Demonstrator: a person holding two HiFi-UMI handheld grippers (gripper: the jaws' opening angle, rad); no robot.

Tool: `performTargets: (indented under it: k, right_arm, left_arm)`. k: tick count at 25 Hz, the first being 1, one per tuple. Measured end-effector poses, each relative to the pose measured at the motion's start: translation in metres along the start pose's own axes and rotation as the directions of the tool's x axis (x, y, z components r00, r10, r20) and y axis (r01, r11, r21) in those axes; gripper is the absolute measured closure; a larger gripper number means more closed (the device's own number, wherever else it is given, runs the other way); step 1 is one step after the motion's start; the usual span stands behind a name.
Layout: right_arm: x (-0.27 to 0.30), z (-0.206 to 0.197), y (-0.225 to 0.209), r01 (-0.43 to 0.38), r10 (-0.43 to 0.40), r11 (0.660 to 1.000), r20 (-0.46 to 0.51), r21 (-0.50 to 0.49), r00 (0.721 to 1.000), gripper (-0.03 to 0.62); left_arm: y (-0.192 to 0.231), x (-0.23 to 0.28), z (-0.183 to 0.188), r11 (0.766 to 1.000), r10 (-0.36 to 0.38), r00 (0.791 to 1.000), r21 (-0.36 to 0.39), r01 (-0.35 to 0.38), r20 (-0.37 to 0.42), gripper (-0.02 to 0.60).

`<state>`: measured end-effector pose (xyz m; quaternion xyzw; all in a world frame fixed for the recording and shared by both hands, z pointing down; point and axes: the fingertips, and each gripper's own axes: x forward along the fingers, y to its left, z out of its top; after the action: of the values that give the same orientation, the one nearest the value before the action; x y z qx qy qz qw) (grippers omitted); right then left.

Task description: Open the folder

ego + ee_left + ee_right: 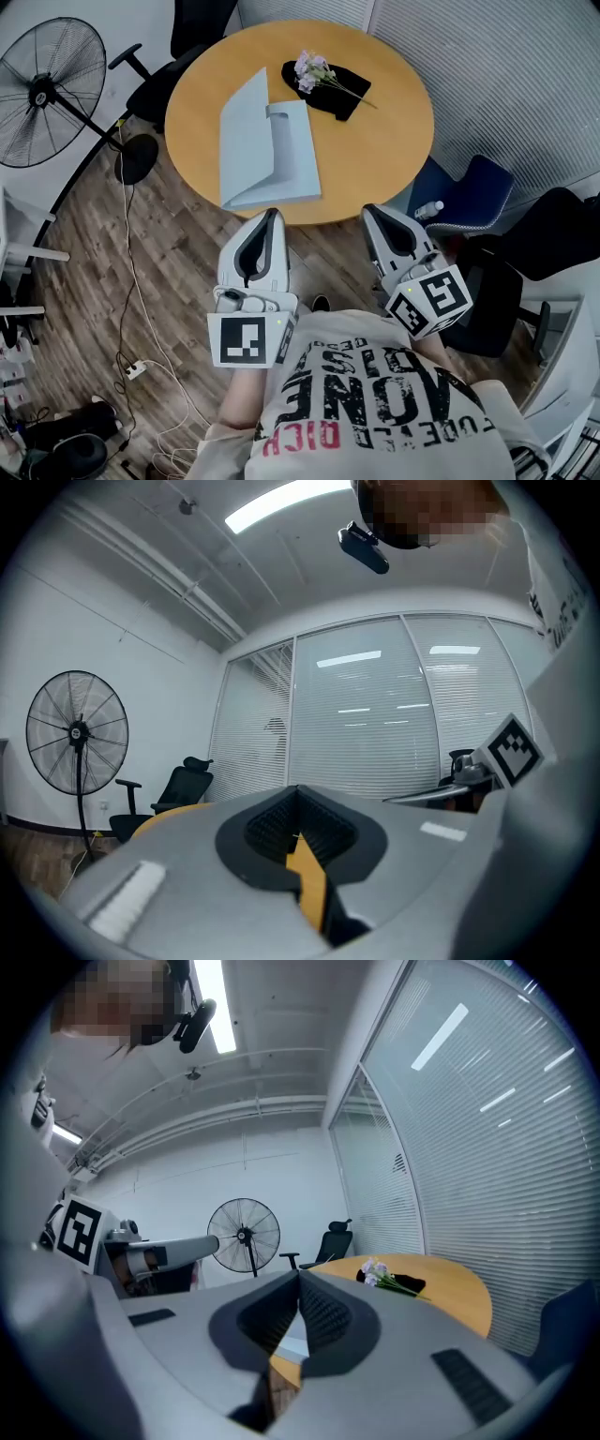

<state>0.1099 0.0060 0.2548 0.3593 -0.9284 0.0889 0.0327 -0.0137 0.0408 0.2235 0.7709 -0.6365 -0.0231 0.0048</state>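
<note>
A pale blue folder (272, 155) lies on the round wooden table (394, 131), with its left cover tilted up off the rest. Both grippers hang in front of the person's chest, short of the table's near edge and apart from the folder. The left gripper (272, 217) points toward the table with its jaws together and nothing between them; the left gripper view shows the gripper (298, 803) with its pads meeting. The right gripper (373, 214) is beside it, also shut and empty, and in the right gripper view the gripper (300, 1283) has its pads touching in front of the table (441, 1288).
A sprig of pale flowers (314, 73) on a black cloth lies at the table's far side. A standing fan (42, 89) and a black office chair (187, 37) are to the left. A blue chair (473, 192) stands to the right. Cables (131, 366) trail over the wooden floor.
</note>
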Motion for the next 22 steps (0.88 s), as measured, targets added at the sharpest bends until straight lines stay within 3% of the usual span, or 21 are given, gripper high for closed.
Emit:
performTargets:
  k: [4, 7, 22]
  right_arm:
    - [0.002, -0.001, 0.003, 0.007, -0.007, 1.000, -0.019, 0.026, 1.000, 0.582]
    - [0.010, 0.001, 0.013, 0.002, -0.001, 0.999, -0.019, 0.037, 1.000, 0.582]
    - [0.031, -0.003, 0.028, 0.019, -0.018, 0.999, -0.028, 0.045, 0.999, 0.582]
  left_arm:
    - [-0.008, 0.007, -0.001, 0.998, -0.059, 0.998, -0.003, 0.059, -0.004, 0.572]
    - [-0.008, 0.009, -0.007, 0.995, -0.095, 0.994, -0.027, 0.093, -0.049, 0.572]
    - [0.003, 0.022, -0.019, 0.985, -0.164, 0.983, -0.068, 0.159, -0.076, 0.572]
